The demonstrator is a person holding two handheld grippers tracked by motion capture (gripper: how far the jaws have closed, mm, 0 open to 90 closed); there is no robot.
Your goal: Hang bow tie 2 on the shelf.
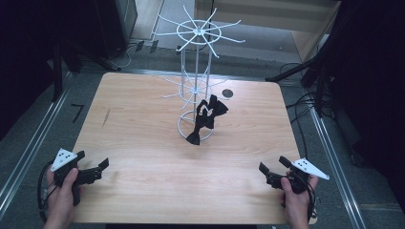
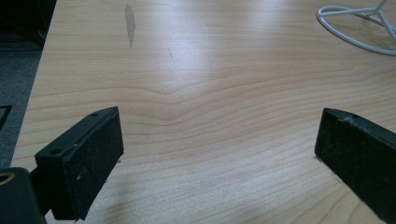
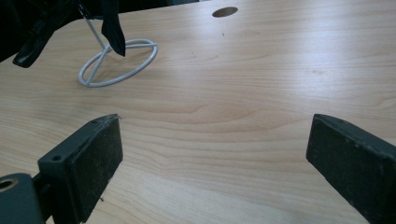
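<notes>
A white wire rack [image 1: 197,71] with two tiers of radiating arms stands on a ring base [image 1: 181,129] near the middle of the wooden table [image 1: 143,143]. Black bow ties [image 1: 207,117] hang from its lower tier, down to the base. My left gripper [image 1: 93,164] rests open at the front left corner, nothing between its jaws. My right gripper [image 1: 273,168] sits open at the front right, also holding nothing. In the right gripper view the ring base [image 3: 119,63] and a hanging black strap [image 3: 112,25] lie ahead to the left. The ring base [image 2: 355,28] edges into the left gripper view.
A round dark hole [image 1: 227,93] marks the table behind the rack; it shows as a hole [image 3: 224,11] in the right gripper view. Metal rails [image 1: 28,152] run along both sides of the table. Cables [image 1: 298,102] lie on the floor to the right.
</notes>
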